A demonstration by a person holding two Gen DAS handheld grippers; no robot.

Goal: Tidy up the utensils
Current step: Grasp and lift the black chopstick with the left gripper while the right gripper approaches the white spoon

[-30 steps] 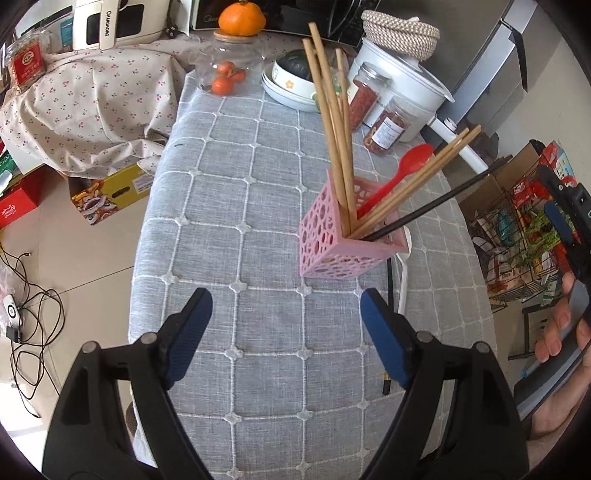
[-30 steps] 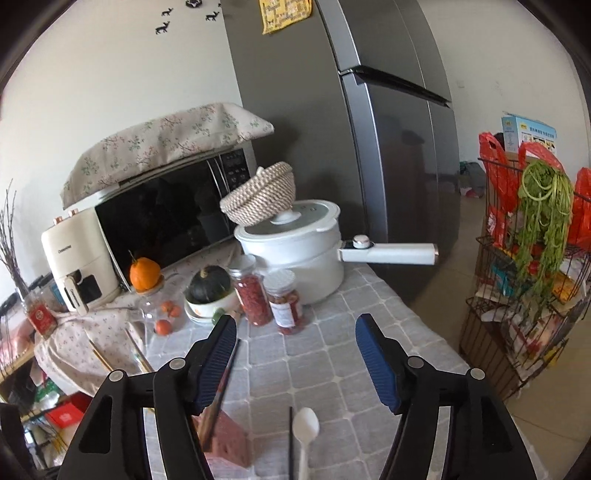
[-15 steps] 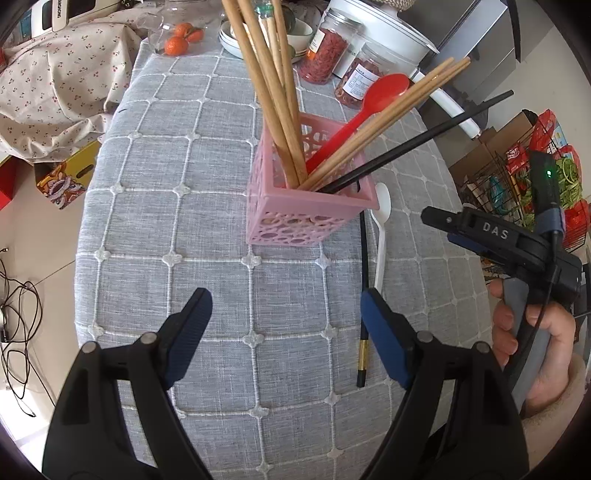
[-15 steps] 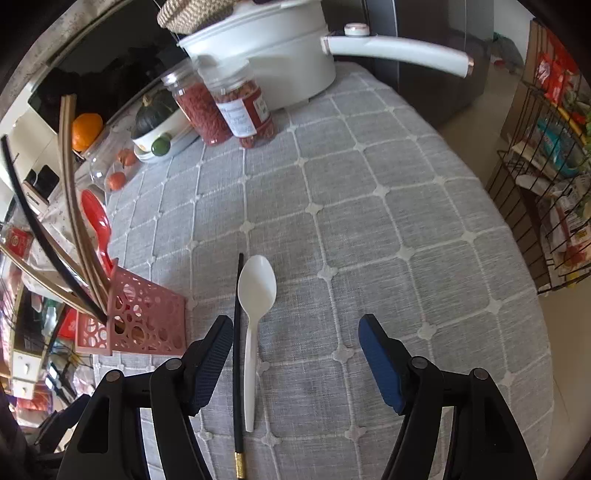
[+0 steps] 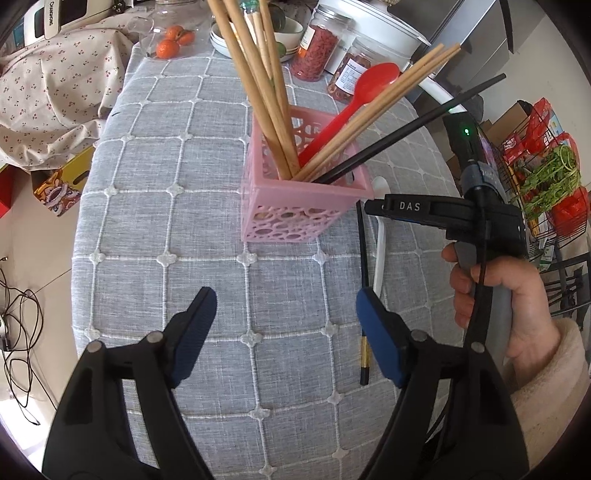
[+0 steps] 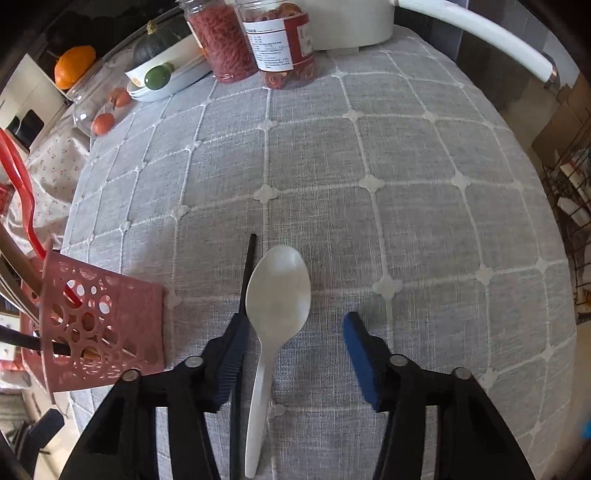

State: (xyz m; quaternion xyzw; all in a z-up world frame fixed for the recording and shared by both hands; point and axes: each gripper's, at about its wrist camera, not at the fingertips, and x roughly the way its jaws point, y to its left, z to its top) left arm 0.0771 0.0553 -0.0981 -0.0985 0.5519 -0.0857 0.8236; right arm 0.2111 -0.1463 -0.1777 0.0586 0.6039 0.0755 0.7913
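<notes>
A pink perforated utensil holder point(image 5: 295, 210) stands on the grey quilted tablecloth point(image 5: 177, 229). It holds several wooden chopsticks point(image 5: 258, 74), a red spoon point(image 5: 354, 96) and a black chopstick point(image 5: 406, 129). A white spoon point(image 6: 275, 306) and a second black chopstick point(image 6: 248, 266) lie side by side to the holder's right. My right gripper point(image 6: 291, 354) is open, low over the table, with the white spoon's neck between its fingers and its left finger over the black chopstick. My left gripper point(image 5: 286, 332) is open and empty, in front of the holder.
Two jars of red food point(image 6: 251, 40), a white pot with a long handle point(image 6: 472, 33), a bowl with a green fruit point(image 6: 159, 74) and small oranges point(image 6: 103, 123) stand at the table's far end. A wire rack with greens point(image 5: 550, 184) stands off the right edge.
My right gripper has dropped and moved forward, so the white spoon now lies between its fingers. My left gripper has closed in slightly on the pink holder.
</notes>
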